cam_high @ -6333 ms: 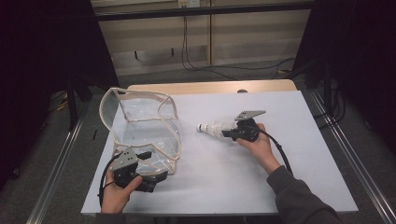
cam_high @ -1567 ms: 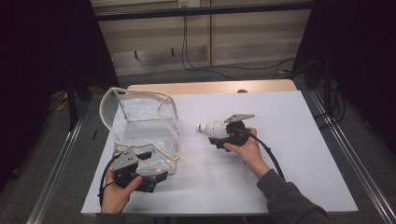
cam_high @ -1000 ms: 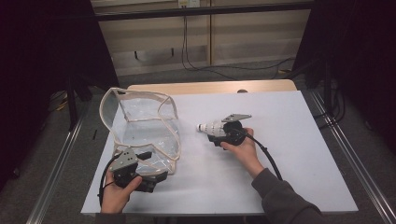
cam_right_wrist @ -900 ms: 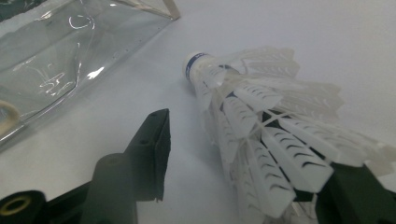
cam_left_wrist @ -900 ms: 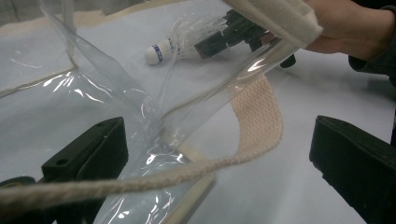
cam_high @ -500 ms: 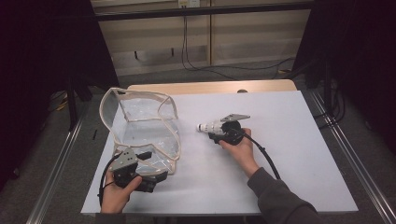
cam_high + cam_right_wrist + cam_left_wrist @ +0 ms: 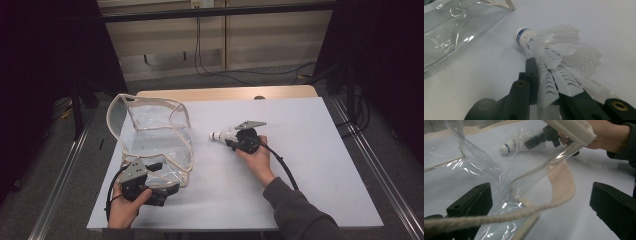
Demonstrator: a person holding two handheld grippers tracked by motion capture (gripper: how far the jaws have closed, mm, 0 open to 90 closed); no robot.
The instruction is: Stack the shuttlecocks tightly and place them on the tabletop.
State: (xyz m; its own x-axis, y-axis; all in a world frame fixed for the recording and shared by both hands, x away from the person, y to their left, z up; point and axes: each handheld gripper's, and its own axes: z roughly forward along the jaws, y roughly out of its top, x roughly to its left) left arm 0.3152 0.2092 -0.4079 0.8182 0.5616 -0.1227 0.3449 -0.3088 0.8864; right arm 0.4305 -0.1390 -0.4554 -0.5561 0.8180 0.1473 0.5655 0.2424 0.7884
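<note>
A white feathered shuttlecock (image 7: 221, 134) with a blue band on its cork lies on the white table (image 7: 300, 170), cork pointing at the bag. My right gripper (image 7: 231, 139) grips its feather skirt: in the right gripper view the jaws (image 7: 549, 80) have just been closing and now press the feathers of the shuttlecock (image 7: 554, 50) between them. A clear plastic bag (image 7: 155, 135) with beige trim stands open at the left. My left gripper (image 7: 162, 177) sits at the bag's near corner, jaws (image 7: 540, 202) wide apart around loose plastic and a beige strap (image 7: 561, 182).
The table's front edge runs just below the left hand. Metal rails flank the table on both sides. White tabletop stretches right of the right forearm (image 7: 295, 210). The right gripper's cable (image 7: 280, 165) trails along the arm.
Since the earliest frame the right hand has shifted slightly left, up to the shuttlecock. Over the last second neither hand has moved, and the bag stands as before.
</note>
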